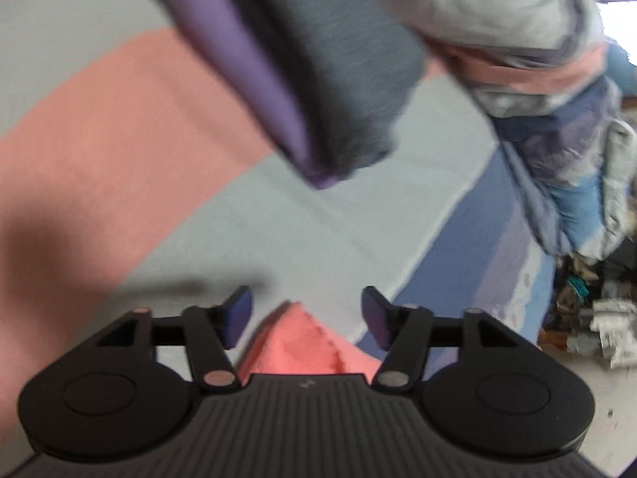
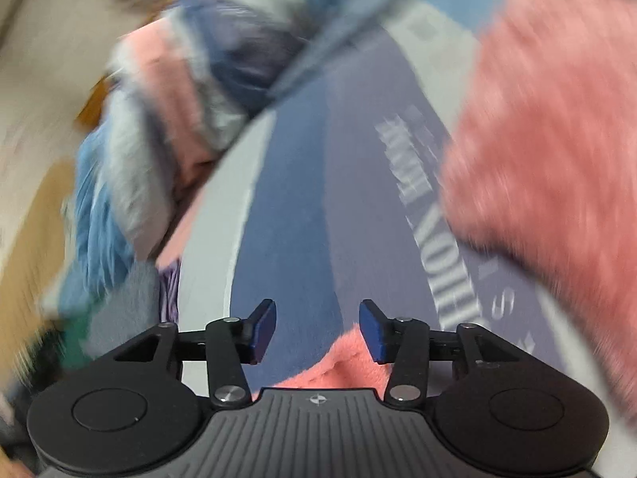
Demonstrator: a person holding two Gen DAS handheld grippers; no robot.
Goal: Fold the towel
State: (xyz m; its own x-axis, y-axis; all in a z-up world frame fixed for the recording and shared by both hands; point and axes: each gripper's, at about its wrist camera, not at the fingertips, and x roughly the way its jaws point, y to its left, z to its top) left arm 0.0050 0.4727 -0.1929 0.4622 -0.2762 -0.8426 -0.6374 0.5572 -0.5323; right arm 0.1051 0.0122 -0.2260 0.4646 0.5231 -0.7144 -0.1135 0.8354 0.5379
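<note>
Pink terry towel [image 1: 306, 342] bunches low between left gripper [image 1: 306, 314] and right gripper [image 2: 317, 328]; both jaws spread wide, gripping nothing. Risk, judging by heavy blur: closing now catches one layer only, skewing the fold.

A bed sheet [image 1: 326, 247] in broad pink, pale grey and blue bands covers the bed. A crumpled blanket [image 1: 557, 91] is heaped along its far edge. Bright daylight [image 1: 621, 20] glares beyond; clutter [image 1: 597, 310] litters the pale floor [image 1: 605, 418].
</note>
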